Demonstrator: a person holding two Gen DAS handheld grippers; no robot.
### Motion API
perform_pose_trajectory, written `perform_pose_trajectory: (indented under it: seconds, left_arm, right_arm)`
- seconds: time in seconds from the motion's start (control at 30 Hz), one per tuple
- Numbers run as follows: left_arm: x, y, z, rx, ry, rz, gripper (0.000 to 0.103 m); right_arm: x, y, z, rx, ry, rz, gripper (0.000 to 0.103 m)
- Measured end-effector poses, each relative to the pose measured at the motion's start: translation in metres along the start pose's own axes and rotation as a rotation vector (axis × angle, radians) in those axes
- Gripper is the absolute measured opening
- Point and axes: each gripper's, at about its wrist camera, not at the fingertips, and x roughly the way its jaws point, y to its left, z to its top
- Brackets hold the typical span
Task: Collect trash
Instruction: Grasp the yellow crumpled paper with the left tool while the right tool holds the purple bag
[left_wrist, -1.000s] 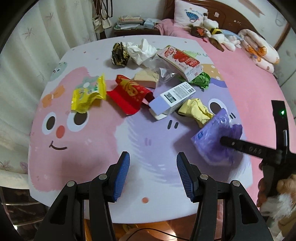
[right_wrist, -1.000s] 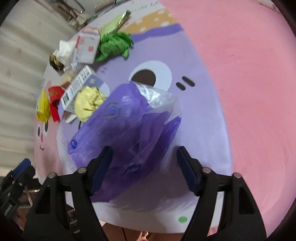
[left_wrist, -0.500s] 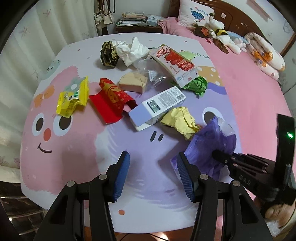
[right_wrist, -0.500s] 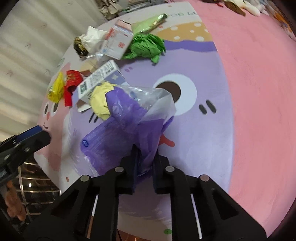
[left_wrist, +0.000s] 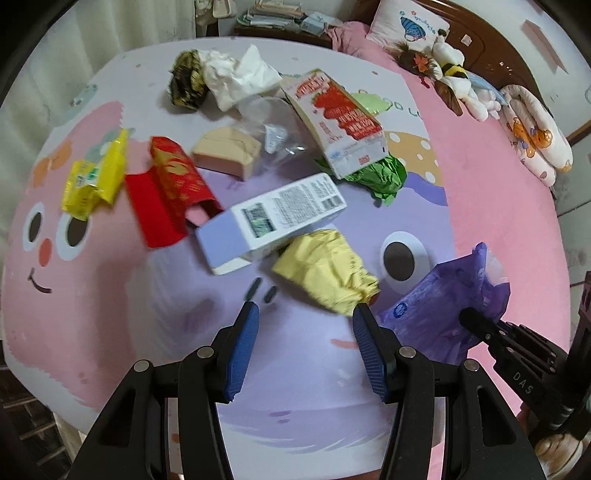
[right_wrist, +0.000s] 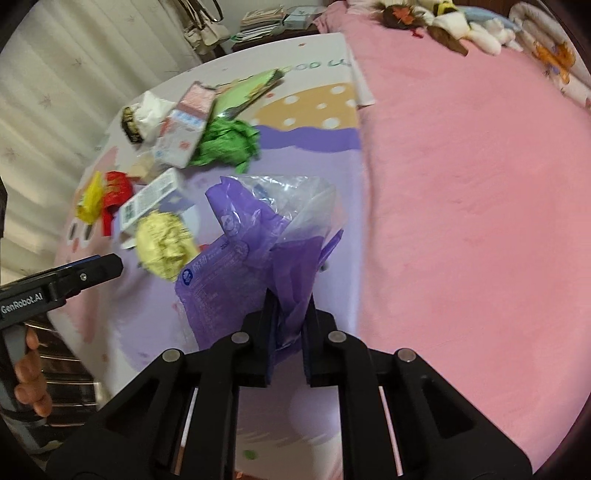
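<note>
While the pink bed (right_wrist: 461, 221) lies bare and wide to the right of the right gripper (right_wrist: 290, 314), the cartoon blanket (left_wrist: 92, 314) offers free room between the left gripper (left_wrist: 304, 325) and the near edge. Right tongs are clamped on the purple bag (right_wrist: 236, 273), lifted. Left tongs stand apart, empty, with the crumpled yellow paper (left_wrist: 325, 273) just ahead and the white box (left_wrist: 273, 218), red packet (left_wrist: 170, 188) and other litter farther ahead.

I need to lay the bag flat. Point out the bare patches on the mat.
Bare: the pink face area left of the left hand-held gripper, and the pink bedspread right of the purple bag. Crowded: around the white carton.
</note>
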Motion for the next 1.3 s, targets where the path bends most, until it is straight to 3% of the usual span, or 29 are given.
perform_pose_trajectory:
  seconds: [0.3,0.57,0.63,0.73,1.0,1.3]
  left_arm:
    - [0.038,-0.011,0.022,-0.124,0.052,-0.010,0.054]
    - [0.065,-0.013,0.034,-0.174,0.065,0.002,0.051]
    - [0.067,-0.016,0.035,-0.147,0.058,0.005,0.039]
    - [0.063,-0.019,0.033,-0.093,0.034,0.015,0.036]
    - [0.030,-0.018,0.006,0.115,-0.051,0.080,0.034]
    - [-0.022,0.035,-0.051,0.173,-0.095,0.106,0.034]
  right_arm:
    - [0.016,0.002,0.013,-0.032,0.015,0.013,0.008]
    - [0.030,0.012,0.006,-0.053,0.051,0.030,0.008]
    - [0.032,0.014,0.004,-0.054,0.056,0.030,0.008]
    - [0.032,0.018,0.002,-0.060,0.060,0.031,0.008]
    - [0.029,0.047,-0.006,-0.108,0.073,0.044,0.008]
    - [0.020,0.099,-0.033,-0.184,0.132,0.075,0.008]
